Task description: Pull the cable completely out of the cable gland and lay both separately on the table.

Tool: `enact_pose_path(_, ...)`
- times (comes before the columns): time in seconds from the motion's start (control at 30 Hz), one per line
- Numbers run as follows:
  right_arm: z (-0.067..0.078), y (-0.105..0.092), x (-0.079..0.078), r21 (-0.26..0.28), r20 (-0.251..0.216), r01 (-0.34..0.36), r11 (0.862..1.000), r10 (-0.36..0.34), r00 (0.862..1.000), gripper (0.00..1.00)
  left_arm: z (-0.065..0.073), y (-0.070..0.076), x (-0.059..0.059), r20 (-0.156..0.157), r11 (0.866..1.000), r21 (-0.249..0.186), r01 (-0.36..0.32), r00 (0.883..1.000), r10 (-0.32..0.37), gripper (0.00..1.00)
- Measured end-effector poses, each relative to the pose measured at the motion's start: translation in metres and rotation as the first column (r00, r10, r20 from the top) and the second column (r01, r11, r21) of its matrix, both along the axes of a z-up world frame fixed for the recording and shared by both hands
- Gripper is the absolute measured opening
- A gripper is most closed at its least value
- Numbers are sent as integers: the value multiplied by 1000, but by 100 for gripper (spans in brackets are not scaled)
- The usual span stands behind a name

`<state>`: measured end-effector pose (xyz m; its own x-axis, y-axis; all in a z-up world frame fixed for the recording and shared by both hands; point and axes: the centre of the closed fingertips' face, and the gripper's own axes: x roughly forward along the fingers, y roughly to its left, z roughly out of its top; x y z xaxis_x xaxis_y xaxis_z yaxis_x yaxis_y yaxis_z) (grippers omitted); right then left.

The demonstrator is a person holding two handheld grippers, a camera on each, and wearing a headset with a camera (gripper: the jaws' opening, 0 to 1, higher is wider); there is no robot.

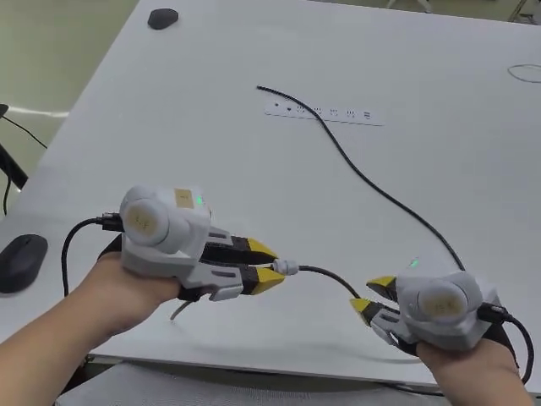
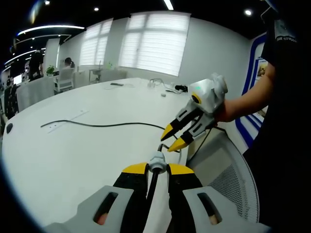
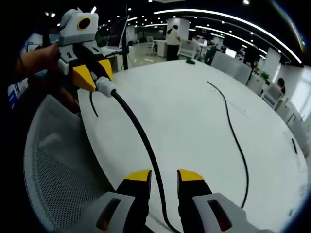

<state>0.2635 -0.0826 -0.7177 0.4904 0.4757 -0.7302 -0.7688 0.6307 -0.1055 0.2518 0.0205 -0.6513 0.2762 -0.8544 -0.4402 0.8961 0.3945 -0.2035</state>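
The left gripper (image 1: 270,265) is held above the near edge of the white tabletop (image 1: 211,144), well apart from the power strip (image 1: 338,113) and on the person's side of it. Its jaws are closed tight on the pale cable gland (image 1: 285,268), whose nose sticks out just past the yellow tips. In the left gripper view the cable gland (image 2: 156,160) sits pinched between the jaws of the left gripper (image 2: 156,169).

The black cable (image 1: 372,188) is still in the gland. From there it sags to the right gripper (image 1: 372,293), which is also on the near side of the power strip, then runs back along the tabletop and crosses the power strip, ending just beyond it.

In the right gripper view the jaws of the right gripper (image 3: 164,175) stand a little apart, with the cable (image 3: 141,138) passing between them. The gap looks wider than the cable, though whether a pad touches it is unclear. A dark mouse (image 1: 20,261) lies far left of the power strip.
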Motion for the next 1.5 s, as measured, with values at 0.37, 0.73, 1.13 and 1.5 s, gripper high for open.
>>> enact_pose_path(0.37, 29, 38, 4, -18, 104, -162, 987, 163, 981, 20, 1, -1, -2, 2, 1000, -4, 5, 1000, -5, 15)
enact_pose_path(0.73, 43, 71, -1, -33, 149, -282, 959, 284, 947, 18, -2, 0, -3, 3, 1000, 3, 9, 1000, -9, 15)
enact_pose_path(1.13, 47, 84, -7, -66, 177, -352, 934, 359, 917, 11, -3, -3, -3, 3, 1000, -1, 14, 1000, -14, 15)
enact_pose_path(1.5, 44, 87, -10, -73, 174, -384, 920, 391, 904, 2, -5, -5, -4, -1, 1000, -1, 19, 1000, -19, 15)
